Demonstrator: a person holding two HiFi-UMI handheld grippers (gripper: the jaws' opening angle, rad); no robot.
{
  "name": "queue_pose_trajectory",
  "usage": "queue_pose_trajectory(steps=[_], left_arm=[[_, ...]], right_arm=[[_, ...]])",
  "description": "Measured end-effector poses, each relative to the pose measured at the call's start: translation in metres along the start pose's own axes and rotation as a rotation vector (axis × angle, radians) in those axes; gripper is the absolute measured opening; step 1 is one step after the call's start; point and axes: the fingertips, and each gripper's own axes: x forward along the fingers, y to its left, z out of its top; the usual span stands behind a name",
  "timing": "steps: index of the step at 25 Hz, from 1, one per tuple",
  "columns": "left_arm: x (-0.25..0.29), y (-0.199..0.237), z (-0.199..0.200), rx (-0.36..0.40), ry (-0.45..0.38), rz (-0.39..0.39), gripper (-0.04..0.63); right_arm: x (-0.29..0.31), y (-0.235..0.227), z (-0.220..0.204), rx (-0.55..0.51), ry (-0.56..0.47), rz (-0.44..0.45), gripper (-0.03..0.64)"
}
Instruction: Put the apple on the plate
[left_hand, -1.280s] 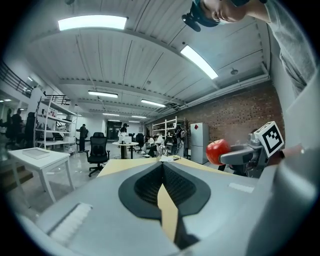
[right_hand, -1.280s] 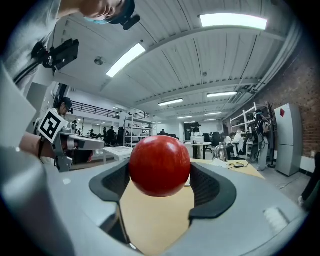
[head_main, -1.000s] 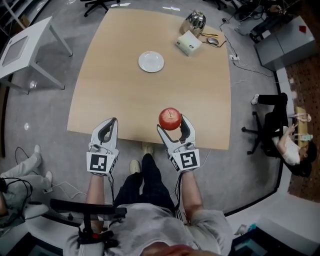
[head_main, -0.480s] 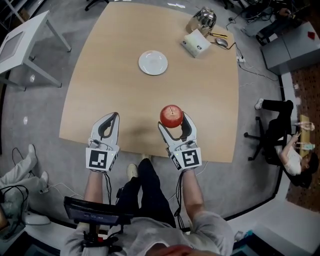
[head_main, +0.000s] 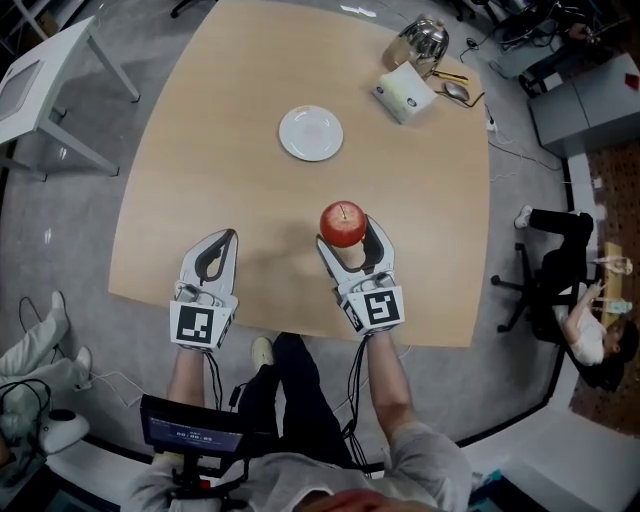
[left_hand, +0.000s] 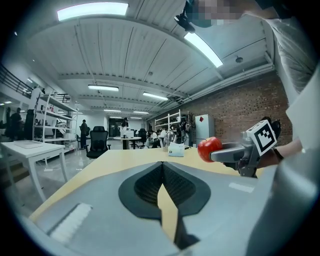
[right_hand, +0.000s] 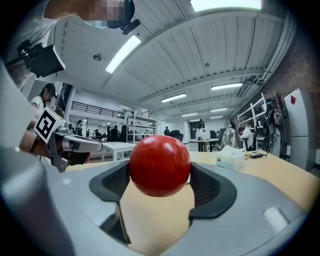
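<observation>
Red apple (head_main: 343, 223), white plate (head_main: 311, 133), tan table (head_main: 220, 150), grey-and-black right hand-held gripper (head_main: 348, 243), black-and-white marker cube (head_main: 375, 308)

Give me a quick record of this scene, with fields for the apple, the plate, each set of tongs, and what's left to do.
apple: red, clamped in the right tongs, held over the near part of the table
plate: white, empty, farther out on the table, apart from the apple
right tongs: shut on the apple
left tongs: tips together, nothing between them
remaining: apple not yet on the plate
</observation>
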Motion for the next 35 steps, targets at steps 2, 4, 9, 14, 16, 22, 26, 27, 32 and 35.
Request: queue_pose_trajectory(steps=[2, 4, 9, 14, 16, 22, 26, 27, 32, 35], left_arm=[[0.003, 0.003, -0.005, -0.004, 0.004, 0.005, 0.018], [0.005, 0.007, -0.008, -0.006, 0.006, 0.011, 0.018], [0.022, 0.015, -0.023, -0.017, -0.004, 0.008, 0.018], [0.025, 0.015, -0.021, -0.034, 0.003, 0.013, 0.018], [0.023, 0.013, -0.02, -0.046, 0.016, 0.014, 0.018], [0.032, 0.008, -0.023, -0.059, 0.026, 0.014, 0.018], [0.035, 0.008, -0.027, -0.072, 0.03, 0.027, 0.018], [0.036, 0.009, -0.027, -0.077, 0.035, 0.032, 0.018], [0.042, 0.015, -0.028, -0.09, 0.05, 0.05, 0.018], [0.047, 0.019, -0.035, -0.106, 0.055, 0.055, 0.018]], right_arm=[[0.012, -0.003, -0.005, -0.006, 0.005, 0.006, 0.379], [0.023, -0.006, -0.011, -0.009, 0.012, 0.012, 0.379], [0.056, -0.022, -0.029, -0.004, 0.032, 0.016, 0.379], [0.077, -0.029, -0.033, 0.007, 0.058, 0.031, 0.379], [0.082, -0.031, -0.033, 0.007, 0.069, 0.034, 0.379], [0.104, -0.045, -0.036, 0.016, 0.096, 0.04, 0.38], [0.116, -0.053, -0.041, 0.019, 0.114, 0.05, 0.38], [0.119, -0.054, -0.041, 0.02, 0.118, 0.052, 0.38], [0.138, -0.06, -0.044, 0.02, 0.145, 0.057, 0.38], [0.153, -0.065, -0.046, 0.017, 0.159, 0.059, 0.38]])
